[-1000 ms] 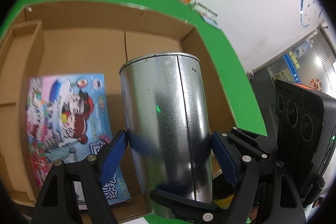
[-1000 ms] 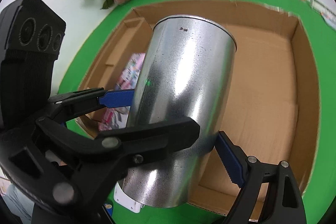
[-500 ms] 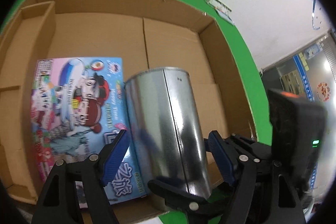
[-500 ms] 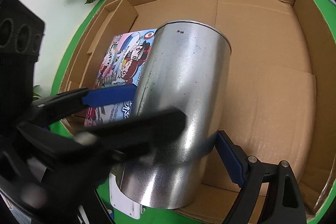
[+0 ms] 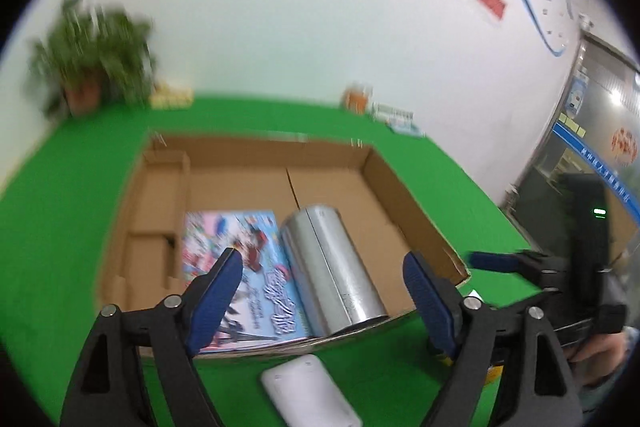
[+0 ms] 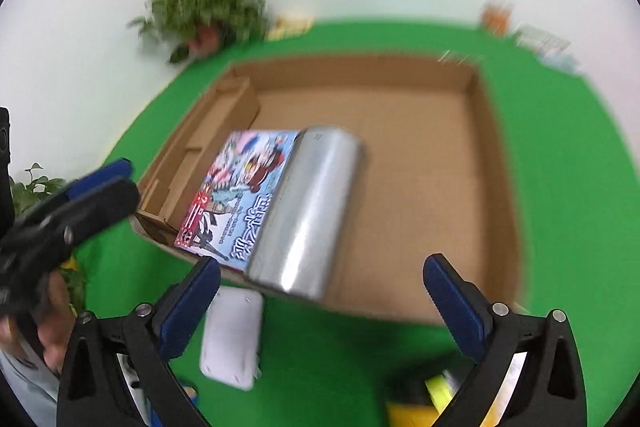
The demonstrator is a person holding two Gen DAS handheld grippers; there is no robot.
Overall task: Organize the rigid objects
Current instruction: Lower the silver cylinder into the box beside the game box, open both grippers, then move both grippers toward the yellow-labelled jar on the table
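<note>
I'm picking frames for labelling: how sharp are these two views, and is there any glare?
Left wrist view: motion blur smears the plant and box; the metal can stays fairly readable. Right wrist view: blurrier overall, with the can streaked by a bright glare band. Both views bend straight edges, fisheye style.

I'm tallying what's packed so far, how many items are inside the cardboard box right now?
2. A metal can lies on its side near the front wall of the cardboard box, and a colourful picture book lies flat on its left side, against it. The narrow left compartments look empty, though blur limits certainty.
</note>
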